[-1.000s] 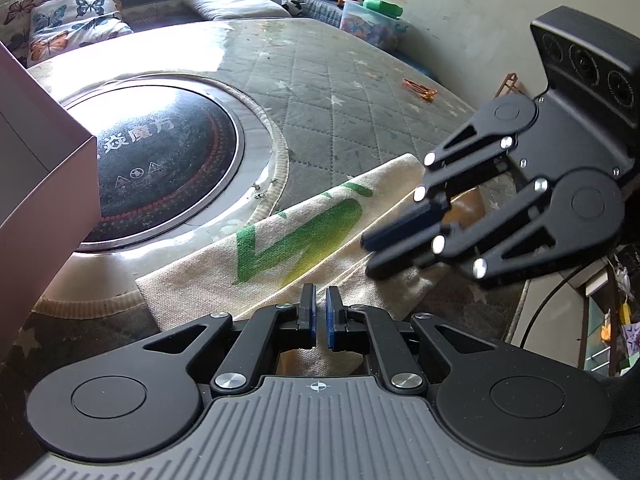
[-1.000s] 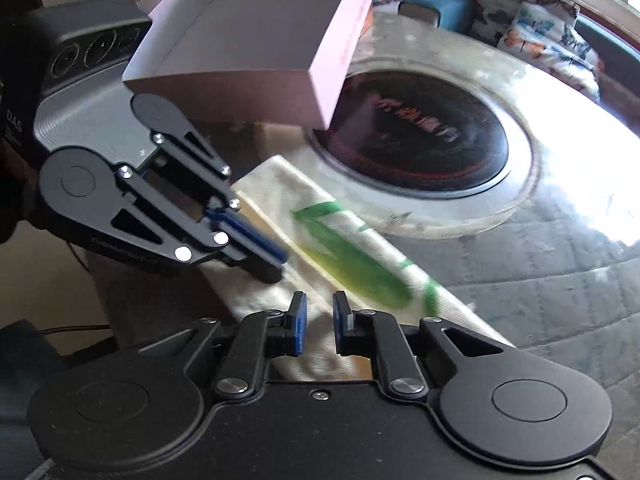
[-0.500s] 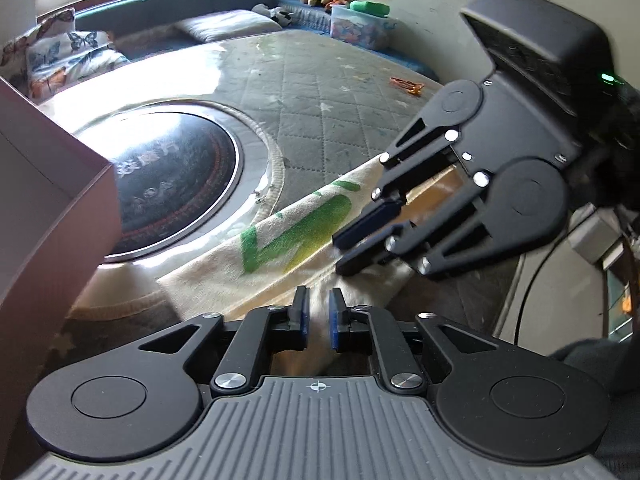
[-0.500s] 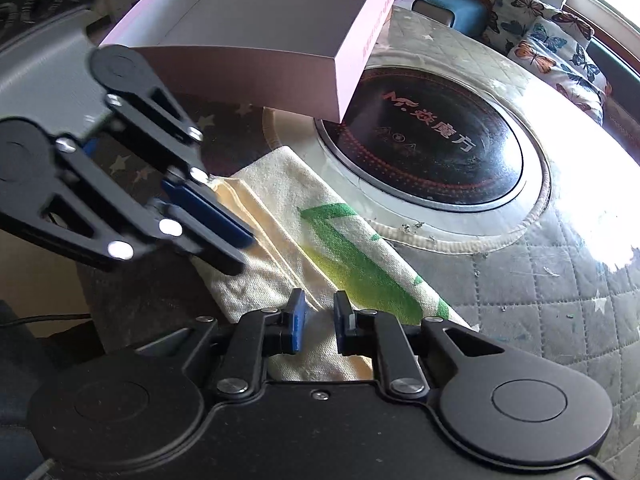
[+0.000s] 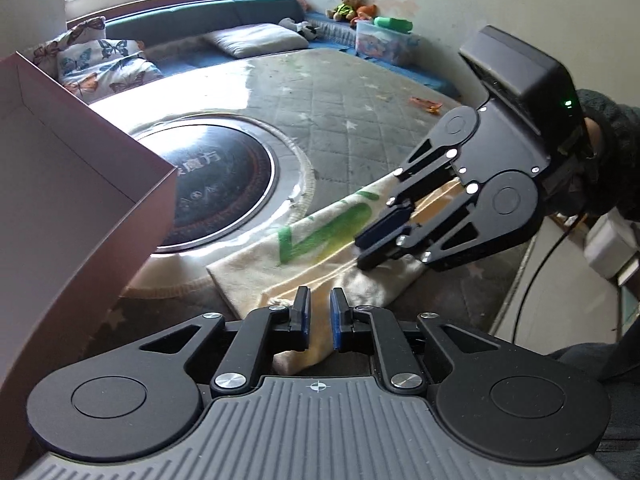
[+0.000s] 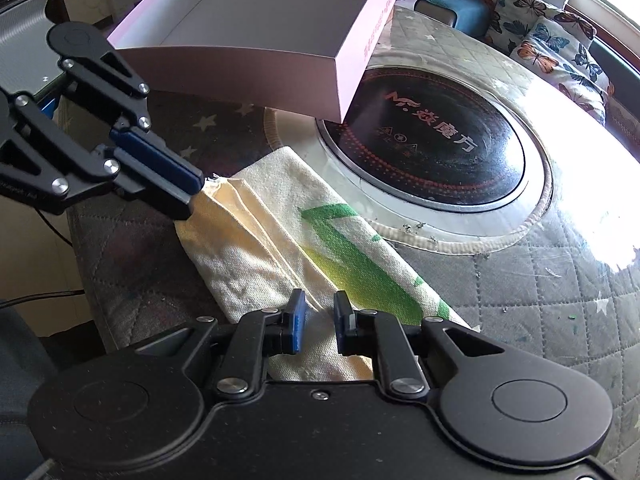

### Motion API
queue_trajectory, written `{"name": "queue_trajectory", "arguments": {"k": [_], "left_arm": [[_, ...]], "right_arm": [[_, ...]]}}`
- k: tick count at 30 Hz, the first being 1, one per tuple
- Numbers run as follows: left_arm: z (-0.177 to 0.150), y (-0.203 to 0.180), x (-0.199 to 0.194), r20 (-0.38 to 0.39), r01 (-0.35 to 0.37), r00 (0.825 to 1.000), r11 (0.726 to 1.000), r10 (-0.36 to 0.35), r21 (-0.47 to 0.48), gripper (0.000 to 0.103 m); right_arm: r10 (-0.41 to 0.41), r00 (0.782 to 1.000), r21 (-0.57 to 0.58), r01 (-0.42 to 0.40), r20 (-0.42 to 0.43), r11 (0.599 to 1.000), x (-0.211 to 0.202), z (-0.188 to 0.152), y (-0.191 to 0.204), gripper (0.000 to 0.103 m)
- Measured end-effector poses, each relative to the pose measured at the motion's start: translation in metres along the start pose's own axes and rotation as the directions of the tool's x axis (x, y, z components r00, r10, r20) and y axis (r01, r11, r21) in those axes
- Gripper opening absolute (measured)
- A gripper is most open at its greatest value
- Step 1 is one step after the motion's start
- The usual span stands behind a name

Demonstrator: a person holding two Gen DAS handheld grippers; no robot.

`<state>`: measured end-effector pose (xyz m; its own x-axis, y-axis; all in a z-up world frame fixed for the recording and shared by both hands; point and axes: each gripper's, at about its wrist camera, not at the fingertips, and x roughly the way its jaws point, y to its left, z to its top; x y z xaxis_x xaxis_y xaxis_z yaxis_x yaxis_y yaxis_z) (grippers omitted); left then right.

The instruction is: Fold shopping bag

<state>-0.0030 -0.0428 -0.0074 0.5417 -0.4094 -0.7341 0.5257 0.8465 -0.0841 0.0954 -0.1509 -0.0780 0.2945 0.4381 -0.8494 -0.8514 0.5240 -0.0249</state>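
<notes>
In the left view, we are pinching one end of the folded bag (image 5: 320,248) in the left gripper (image 5: 319,320), jaws just eased slightly. In the right view, we are clamping its other end in the right gripper (image 6: 320,322), bag lying along the bench (image 6: 540,320) edge.

Black linkage claw (image 5: 319,317), blue pads, silver screws.
</notes>
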Motion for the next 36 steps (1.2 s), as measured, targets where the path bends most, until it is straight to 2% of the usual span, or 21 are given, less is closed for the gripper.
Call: {"name": "queue_trajectory", "arguments": {"k": [10, 18, 21, 24, 29, 32, 36], "left_arm": [[0.011, -0.002, 0.013, -0.069, -0.085, 0.994, 0.996, 0.088, 0.04, 0.005], [0.011, 0.002, 0.035, -0.136, -0.046, 0.99, 0.999, 0.046, 0.001, 0.002], [0.01, -0.001, 0.042, -0.139, -0.049, 0.989, 0.999, 0.049, 0.006, 0.002], [0.011, 0.001, 0.041, -0.139, -0.048, 0.989, 0.998, 0.044, -0.028, 0.002], [0.022, -0.008, 0.027, -0.095, -0.097, 0.99, 0.994, 0.101, 0.044, 0.004], [0.025, -0.004, 0.029, -0.117, -0.117, 0.985, 0.991, 0.124, 0.065, 0.008], [0.028, 0.0, 0.037, -0.142, -0.106, 0.983, 0.992, 0.115, 0.07, 0.009]], "right_arm": [[0.005, 1.0, 0.0, -0.005, 0.002, 1.0, 0.0, 0.0, -0.002, 0.016], [0.004, 1.0, 0.001, -0.004, 0.003, 1.0, -0.002, 0.0, -0.003, 0.016], [0.002, 1.0, 0.0, -0.002, 0.004, 1.0, -0.001, -0.001, -0.002, 0.016], [0.003, 1.0, 0.0, -0.003, 0.004, 1.0, -0.001, 0.0, -0.003, 0.016], [0.001, 1.0, -0.006, -0.001, 0.002, 1.0, -0.001, 0.0, -0.002, 0.016], [0.0, 1.0, -0.009, 0.0, 0.003, 1.0, -0.001, 0.0, -0.001, 0.016], [0.0, 1.0, -0.006, 0.0, 0.007, 1.0, -0.001, -0.001, -0.001, 0.016]]}}
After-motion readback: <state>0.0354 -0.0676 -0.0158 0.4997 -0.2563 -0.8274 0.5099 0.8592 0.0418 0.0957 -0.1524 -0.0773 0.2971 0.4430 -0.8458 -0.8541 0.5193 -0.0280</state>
